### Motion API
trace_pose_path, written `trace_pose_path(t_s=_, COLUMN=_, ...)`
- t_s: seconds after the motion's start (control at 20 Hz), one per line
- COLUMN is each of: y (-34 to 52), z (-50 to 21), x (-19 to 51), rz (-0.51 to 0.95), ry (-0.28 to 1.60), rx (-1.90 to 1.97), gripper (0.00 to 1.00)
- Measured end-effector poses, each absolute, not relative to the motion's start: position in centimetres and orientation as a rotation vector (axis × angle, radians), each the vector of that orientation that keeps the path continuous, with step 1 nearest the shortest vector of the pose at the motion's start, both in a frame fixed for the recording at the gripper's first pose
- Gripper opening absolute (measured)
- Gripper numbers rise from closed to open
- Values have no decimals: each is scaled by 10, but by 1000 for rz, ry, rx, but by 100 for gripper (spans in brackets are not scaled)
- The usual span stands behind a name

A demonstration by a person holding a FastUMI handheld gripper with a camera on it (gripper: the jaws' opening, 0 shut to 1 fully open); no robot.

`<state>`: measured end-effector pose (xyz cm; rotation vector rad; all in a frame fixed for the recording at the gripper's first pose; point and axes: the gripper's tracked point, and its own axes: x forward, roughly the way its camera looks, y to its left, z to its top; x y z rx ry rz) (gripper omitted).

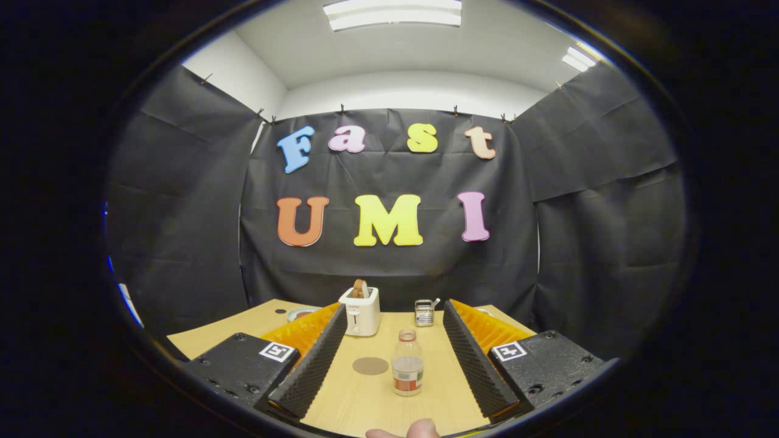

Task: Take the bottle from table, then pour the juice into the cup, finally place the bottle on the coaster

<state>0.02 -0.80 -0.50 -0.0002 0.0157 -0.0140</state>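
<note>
Standing upright near the middle of the table (365, 401), the bottle (407, 363) sits between the wide-spread fingers of the gripper (389, 365), which touch nothing, a stance that seems meant to frame it for a straight approach. Just to its left lies the coaster (370, 365), flat and bare, apparently kept close for the final set-down. Along the far edge stand a toaster (360, 311) and a small metal rack (424, 312), and I cannot make out the cup for certain
</note>
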Motion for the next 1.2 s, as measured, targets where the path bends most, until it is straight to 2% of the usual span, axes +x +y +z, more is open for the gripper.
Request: trace_pose_path(t_s=1.2, y=-12, z=-17, x=-4, rz=-17, ry=30, rx=-20, gripper=100)
